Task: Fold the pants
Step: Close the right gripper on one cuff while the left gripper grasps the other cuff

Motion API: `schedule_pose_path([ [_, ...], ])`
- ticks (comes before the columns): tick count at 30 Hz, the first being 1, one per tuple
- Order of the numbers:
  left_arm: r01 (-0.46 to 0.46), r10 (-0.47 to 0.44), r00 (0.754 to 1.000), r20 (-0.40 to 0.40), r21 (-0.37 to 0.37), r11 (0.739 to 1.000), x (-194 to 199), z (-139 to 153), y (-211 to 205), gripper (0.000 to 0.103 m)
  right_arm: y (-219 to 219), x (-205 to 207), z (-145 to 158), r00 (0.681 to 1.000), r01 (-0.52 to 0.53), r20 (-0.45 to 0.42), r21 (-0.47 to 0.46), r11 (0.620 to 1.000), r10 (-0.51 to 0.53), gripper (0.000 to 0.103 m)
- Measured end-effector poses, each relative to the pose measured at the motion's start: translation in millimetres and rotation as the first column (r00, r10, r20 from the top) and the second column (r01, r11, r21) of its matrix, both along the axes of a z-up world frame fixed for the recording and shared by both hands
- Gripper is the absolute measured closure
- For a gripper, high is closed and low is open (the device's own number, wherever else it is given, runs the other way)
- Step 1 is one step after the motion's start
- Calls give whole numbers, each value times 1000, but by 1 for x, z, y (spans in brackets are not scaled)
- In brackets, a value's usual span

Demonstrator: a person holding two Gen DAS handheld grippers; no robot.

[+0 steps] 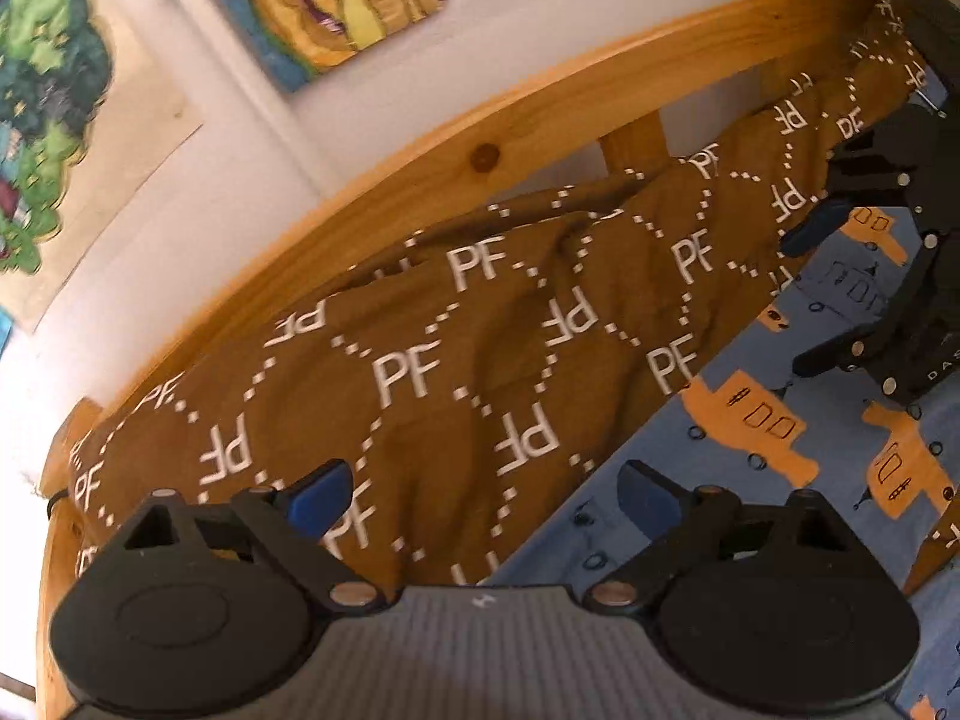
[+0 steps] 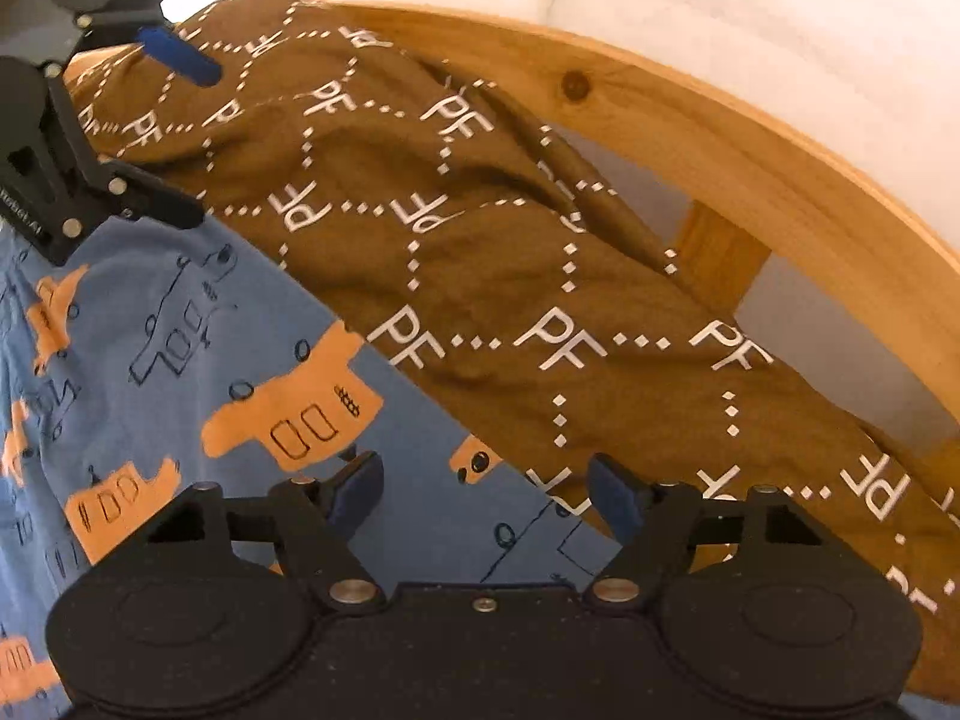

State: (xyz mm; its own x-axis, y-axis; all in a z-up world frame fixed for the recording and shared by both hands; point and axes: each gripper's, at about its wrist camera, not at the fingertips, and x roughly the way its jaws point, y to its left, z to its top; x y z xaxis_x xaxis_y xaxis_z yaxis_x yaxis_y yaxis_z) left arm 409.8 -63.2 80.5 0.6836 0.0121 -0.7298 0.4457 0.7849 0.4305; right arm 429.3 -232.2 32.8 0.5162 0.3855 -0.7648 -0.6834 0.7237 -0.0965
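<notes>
The brown pants (image 1: 456, 360) with white "PF" letters and dotted diamonds lie bunched along the wooden bed rail on a blue sheet; they also fill the right wrist view (image 2: 480, 228). My left gripper (image 1: 483, 501) is open, its jaws astride the pants' near edge, not holding cloth. My right gripper (image 2: 486, 495) is open over the pants' edge and the sheet. Each gripper shows in the other's view: the right one (image 1: 822, 276) at the pants' far end, the left one (image 2: 180, 132) at the other end, both open.
A curved pine bed rail (image 1: 540, 102) with upright slats runs behind the pants, against a white wall with colourful paintings (image 1: 336, 0). The blue sheet (image 2: 180, 330) with orange vehicle prints covers the mattress in front of the pants.
</notes>
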Motion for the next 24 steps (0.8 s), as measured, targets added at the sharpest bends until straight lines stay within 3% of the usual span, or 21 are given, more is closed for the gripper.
schedule_pose_path([
  [7,40,-39,999,-36,33,999,3,-10,-19,7,0,5,-8,998,-58,-13,-12,998,58,30],
  [14,85,-78,991,-108,55,995,6,-21,-26,38,7,8,-12,996,-90,21,-23,996,90,41],
  [16,106,-92,986,-136,99,989,8,-27,-27,54,7,12,-14,997,-80,20,-11,997,80,41],
  [19,124,-99,981,-165,151,981,10,-35,-27,68,8,16,-16,996,-84,21,-10,996,84,41],
  [20,128,-99,979,-179,160,979,11,-37,-26,72,9,16,-16,996,-88,24,-14,996,88,41],
  [23,134,-97,973,-208,176,975,13,-42,-25,98,11,19,-17,995,-103,13,-20,994,103,41],
  [24,136,-98,973,-209,173,976,12,-42,-25,100,10,21,-17,994,-108,-6,-16,994,108,41],
])
